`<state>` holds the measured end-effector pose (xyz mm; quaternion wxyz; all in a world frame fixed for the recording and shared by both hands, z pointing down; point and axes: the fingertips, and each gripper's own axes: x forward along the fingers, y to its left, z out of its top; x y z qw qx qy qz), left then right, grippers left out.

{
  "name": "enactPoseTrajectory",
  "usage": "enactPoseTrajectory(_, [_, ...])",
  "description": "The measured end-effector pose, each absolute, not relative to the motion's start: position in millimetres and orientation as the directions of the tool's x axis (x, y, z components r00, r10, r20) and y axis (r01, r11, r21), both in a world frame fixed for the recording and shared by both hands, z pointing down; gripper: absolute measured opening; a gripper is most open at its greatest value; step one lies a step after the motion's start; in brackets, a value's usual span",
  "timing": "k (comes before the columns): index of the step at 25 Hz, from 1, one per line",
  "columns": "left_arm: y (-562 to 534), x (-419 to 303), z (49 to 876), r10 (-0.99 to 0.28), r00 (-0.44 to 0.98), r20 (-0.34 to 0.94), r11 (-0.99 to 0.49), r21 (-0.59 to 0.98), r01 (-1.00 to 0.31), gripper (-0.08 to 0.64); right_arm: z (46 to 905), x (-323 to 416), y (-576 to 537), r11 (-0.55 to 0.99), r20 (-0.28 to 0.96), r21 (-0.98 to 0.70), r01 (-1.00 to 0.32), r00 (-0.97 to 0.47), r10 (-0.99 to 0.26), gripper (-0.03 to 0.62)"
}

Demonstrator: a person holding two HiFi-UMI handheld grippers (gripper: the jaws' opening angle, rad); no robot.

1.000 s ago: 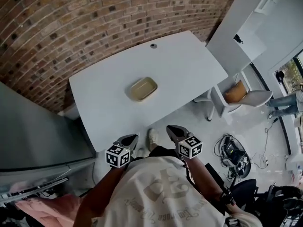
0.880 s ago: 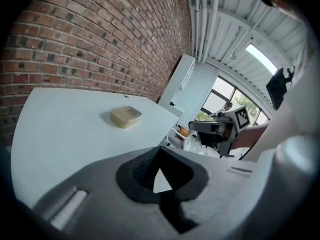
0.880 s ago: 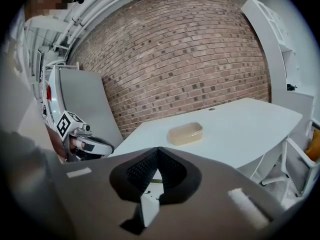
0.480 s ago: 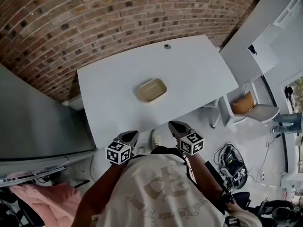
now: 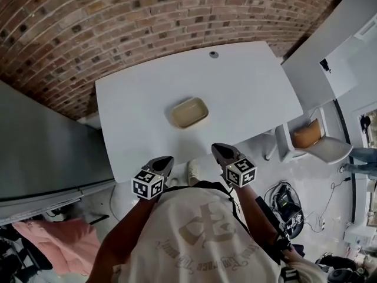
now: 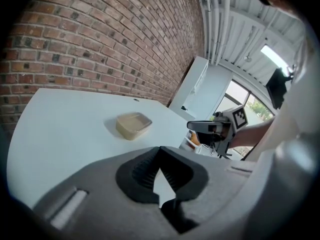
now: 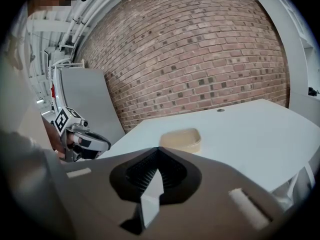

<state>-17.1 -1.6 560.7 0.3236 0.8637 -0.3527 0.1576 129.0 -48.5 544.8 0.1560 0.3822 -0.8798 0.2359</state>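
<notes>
A shallow beige dish [image 5: 189, 112] lies near the middle of a white table [image 5: 253, 93]; it is empty as far as I can see. My left gripper [image 5: 163, 163] hangs at the table's front edge, shut with nothing in it. My right gripper [image 5: 220, 152] is level with it, a little to the right, also shut and holding nothing. The dish [image 6: 133, 126] sits well ahead of the left gripper [image 6: 160, 149] in the left gripper view. It shows as the dish [image 7: 181, 139] just beyond the right gripper [image 7: 158, 150] in the right gripper view.
A brick wall [image 5: 118, 16] runs behind the table. A grey panel [image 5: 41, 152] stands at the left. A white chair with an orange cushion [image 5: 309, 135] is at the right. Cables and gear [image 5: 288, 199] lie on the floor. A small round grommet [image 5: 213, 55] sits near the table's far edge.
The person has come a little closer to the table, so the dish looks larger and nearer in both gripper views. Both grippers keep their places and stay shut.
</notes>
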Motion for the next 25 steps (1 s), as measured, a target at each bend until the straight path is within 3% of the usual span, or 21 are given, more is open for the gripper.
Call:
enactPoseTrajectory(13, [-50, -5, 565, -0.535, 0.663, 0.524, -0.493, 0.443, -0.748, 0.004, 564, 131, -108, 0.648, 0.475, -0.314, -0.694, -0.705, -0.526, 0.008])
enactPoseTrajectory(25, [-74, -8, 571, -0.573, 0.612, 0.545, -0.417, 0.449, -0.790, 0.005, 588, 109, -153, 0.800, 0.562, -0.229, -0.554, -0.747, -0.356, 0.008])
